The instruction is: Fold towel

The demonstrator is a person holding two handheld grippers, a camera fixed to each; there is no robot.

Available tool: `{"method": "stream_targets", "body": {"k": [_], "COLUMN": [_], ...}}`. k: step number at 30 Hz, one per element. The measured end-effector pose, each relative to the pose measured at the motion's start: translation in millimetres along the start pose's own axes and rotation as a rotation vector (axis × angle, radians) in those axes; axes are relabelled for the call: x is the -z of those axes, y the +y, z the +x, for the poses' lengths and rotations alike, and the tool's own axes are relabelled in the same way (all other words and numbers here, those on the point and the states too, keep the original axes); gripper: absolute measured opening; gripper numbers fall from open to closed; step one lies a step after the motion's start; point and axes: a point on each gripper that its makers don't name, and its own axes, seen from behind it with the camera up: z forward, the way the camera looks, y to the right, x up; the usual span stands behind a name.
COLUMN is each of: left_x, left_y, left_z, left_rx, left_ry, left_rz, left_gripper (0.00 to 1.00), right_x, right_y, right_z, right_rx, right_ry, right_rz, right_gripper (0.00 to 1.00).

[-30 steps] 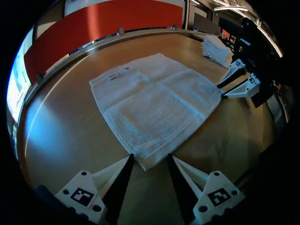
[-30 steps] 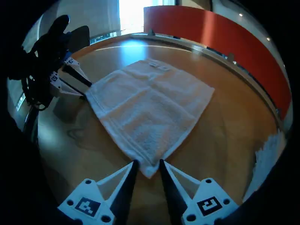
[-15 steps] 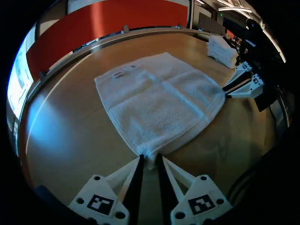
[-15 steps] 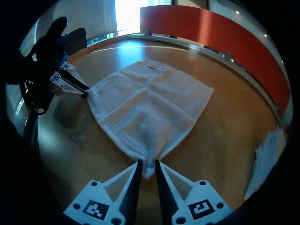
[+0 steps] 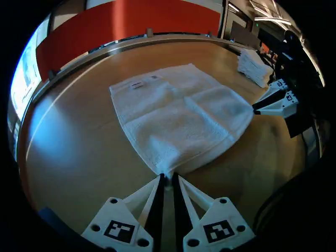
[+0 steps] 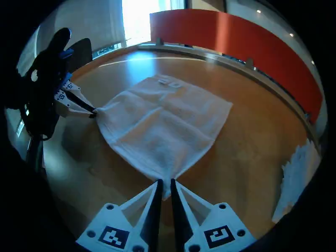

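A white towel (image 5: 176,113) lies spread on the wooden table (image 5: 75,138), with two small tags near its far edge. My left gripper (image 5: 167,180) is shut on the towel's near corner, which is lifted slightly off the table. In the right gripper view the same towel (image 6: 164,122) spreads ahead, and my right gripper (image 6: 164,187) is shut on its near corner. The right gripper (image 5: 255,110) is also seen at the towel's right corner in the left gripper view. The left gripper (image 6: 93,112) pinches the towel's left corner in the right gripper view.
A stack of folded white towels (image 5: 254,66) sits at the table's far right, seen again as the towel stack (image 6: 296,176) in the right gripper view. A red wall panel (image 5: 126,21) runs behind the table's raised rim (image 5: 126,42). A person's dark shape (image 6: 42,92) holds the left gripper.
Both grippers went from open around the towel's corners to shut on them. The two pinched corners have risen and the towel's near edges are drawn up.
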Motion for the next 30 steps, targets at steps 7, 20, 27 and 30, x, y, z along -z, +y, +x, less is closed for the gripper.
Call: {"method": "stream_targets", "body": {"k": [7, 20, 27, 30], "left_x": [-0.5, 26.7, 48.2, 56.1], "left_y": [1.3, -2.0, -4.4, -3.3], "left_z": [-1, 26, 45, 53], "left_rx": [-0.013, 0.040, 0.074, 0.089], "left_ry": [-0.005, 0.030, 0.050, 0.059], "left_rz": [0.006, 0.023, 0.040, 0.039], "left_gripper": [0.14, 0.14, 0.14, 0.14], "right_x": [-0.1, 20.6, 42.0, 50.2], "right_y": [-1, 2, 4, 3], "right_z": [-3, 26, 56, 66], "right_rx": [0.003, 0.027, 0.032, 0.037], "right_ry": [-0.011, 0.037, 0.089, 0.107], "right_rz": [0.005, 0.001, -0.003, -0.002], "right_gripper": [0.15, 0.15, 0.15, 0.15]}}
